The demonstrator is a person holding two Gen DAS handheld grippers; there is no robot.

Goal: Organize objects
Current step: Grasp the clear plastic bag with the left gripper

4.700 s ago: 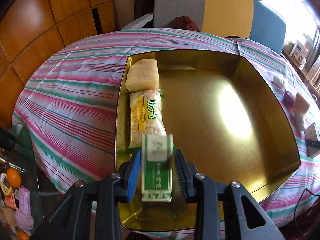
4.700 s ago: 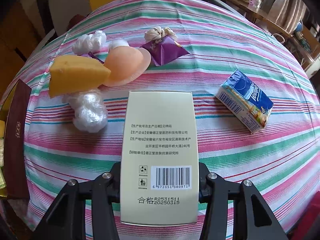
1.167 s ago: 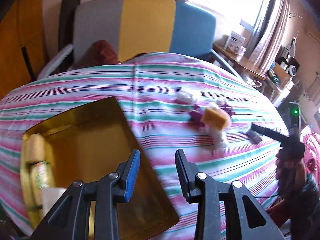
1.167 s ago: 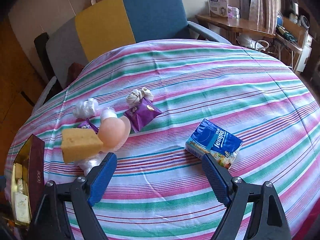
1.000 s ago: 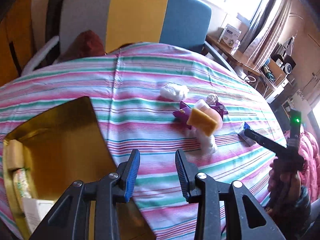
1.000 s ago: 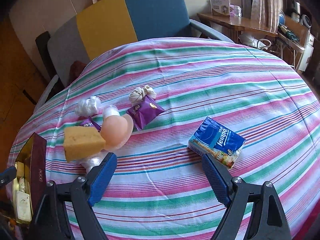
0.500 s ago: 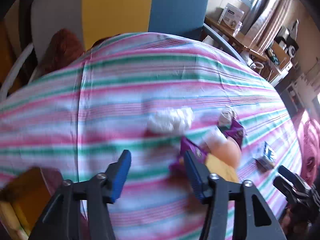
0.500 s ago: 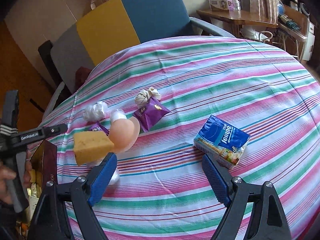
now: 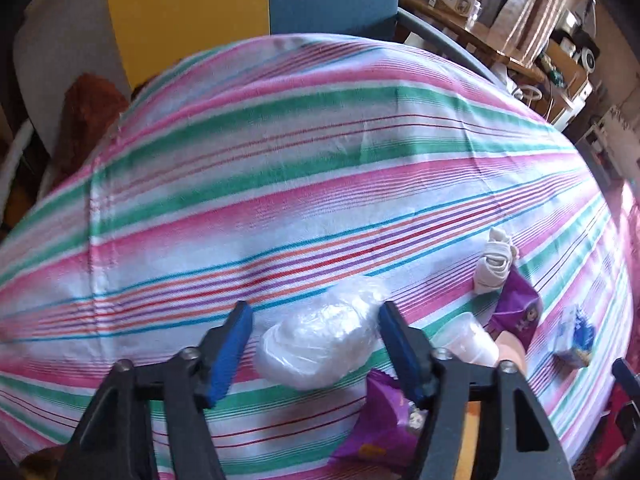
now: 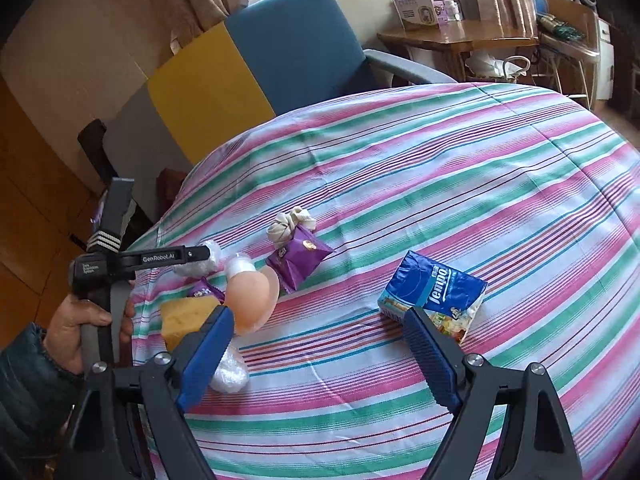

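Left gripper [image 9: 314, 348] pitched steeply down, jaws just narrowed, unclamped around white plastic-wrapped bundle [image 9: 320, 346]; earlier over gold tin.

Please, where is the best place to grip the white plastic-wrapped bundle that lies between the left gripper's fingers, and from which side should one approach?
Probably across the middle of the white plastic-wrapped bundle, coming from above. It lies flat on the striped tablecloth, and the left gripper, jaws just closing, already straddles its long ends without pressing.
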